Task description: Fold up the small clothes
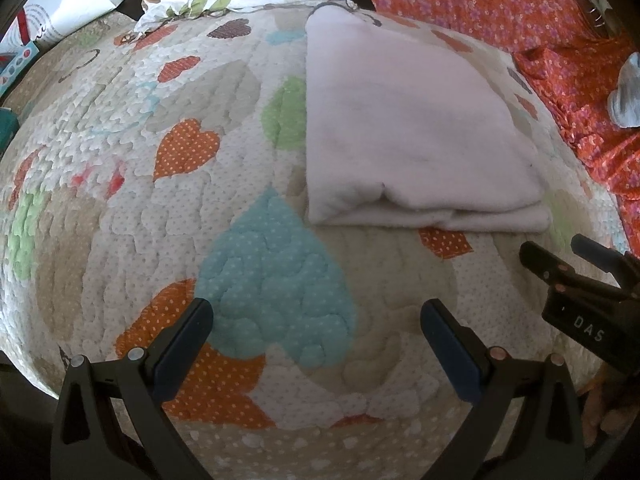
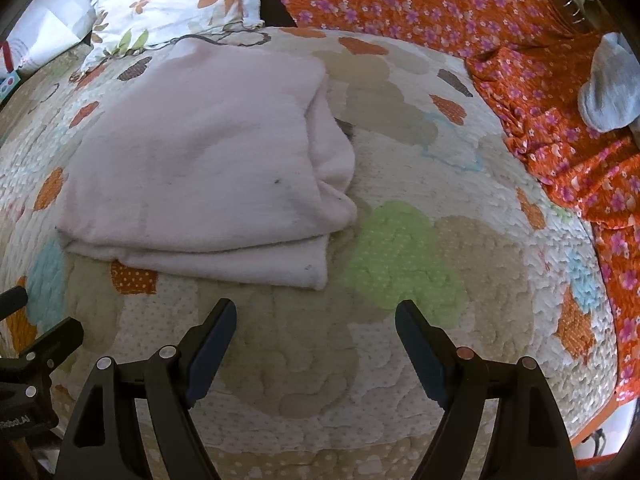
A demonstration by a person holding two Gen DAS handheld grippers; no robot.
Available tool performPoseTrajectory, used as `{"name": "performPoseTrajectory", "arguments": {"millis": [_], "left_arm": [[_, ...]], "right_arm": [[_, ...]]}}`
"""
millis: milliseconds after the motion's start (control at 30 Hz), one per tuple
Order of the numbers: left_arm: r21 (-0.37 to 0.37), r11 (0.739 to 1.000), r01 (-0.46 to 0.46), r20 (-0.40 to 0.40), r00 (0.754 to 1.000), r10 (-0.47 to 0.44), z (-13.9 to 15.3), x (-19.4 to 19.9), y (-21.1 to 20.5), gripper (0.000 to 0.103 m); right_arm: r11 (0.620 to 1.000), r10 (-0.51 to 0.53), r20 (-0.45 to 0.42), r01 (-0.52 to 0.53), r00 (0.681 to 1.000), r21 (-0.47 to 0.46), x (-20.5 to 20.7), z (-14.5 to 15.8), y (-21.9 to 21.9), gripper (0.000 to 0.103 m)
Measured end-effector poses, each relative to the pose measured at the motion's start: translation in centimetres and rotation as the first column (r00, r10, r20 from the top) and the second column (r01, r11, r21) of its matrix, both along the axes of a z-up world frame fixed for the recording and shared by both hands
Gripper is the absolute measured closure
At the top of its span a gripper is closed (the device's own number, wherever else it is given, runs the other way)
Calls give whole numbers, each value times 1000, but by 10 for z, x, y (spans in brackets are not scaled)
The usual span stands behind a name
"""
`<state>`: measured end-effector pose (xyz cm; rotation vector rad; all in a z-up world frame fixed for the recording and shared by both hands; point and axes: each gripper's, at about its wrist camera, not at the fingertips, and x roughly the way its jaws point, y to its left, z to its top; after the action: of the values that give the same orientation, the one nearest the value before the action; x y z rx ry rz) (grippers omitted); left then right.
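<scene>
A pale pink fleece garment (image 1: 416, 128) lies folded into a thick rectangle on the quilted bedcover (image 1: 240, 240); it also shows in the right wrist view (image 2: 200, 168). My left gripper (image 1: 316, 316) is open and empty, hovering over the quilt short of the garment's near left corner. My right gripper (image 2: 316, 316) is open and empty, just short of the garment's near right corner. The right gripper also shows at the right edge of the left wrist view (image 1: 560, 256). Part of the left gripper shows at the left edge of the right wrist view (image 2: 36, 344).
An orange floral cloth (image 2: 500, 40) lies crumpled along the far and right side. A grey sock (image 2: 608, 88) rests on it. A floral pillow (image 2: 168, 4) sits at the far left, with white paper (image 1: 72, 4) beside it.
</scene>
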<state>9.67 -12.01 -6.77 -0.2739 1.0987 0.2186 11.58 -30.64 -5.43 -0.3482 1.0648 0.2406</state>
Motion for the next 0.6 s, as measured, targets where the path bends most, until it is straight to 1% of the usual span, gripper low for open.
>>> {"name": "performPoseTrajectory", "arguments": {"millis": [600], "left_arm": [[-6,1000,-2,-4,1000,2,-1,1,1,0]], "right_arm": [[1000,8,10,-8,1000,2,-4,0,4,18]]}}
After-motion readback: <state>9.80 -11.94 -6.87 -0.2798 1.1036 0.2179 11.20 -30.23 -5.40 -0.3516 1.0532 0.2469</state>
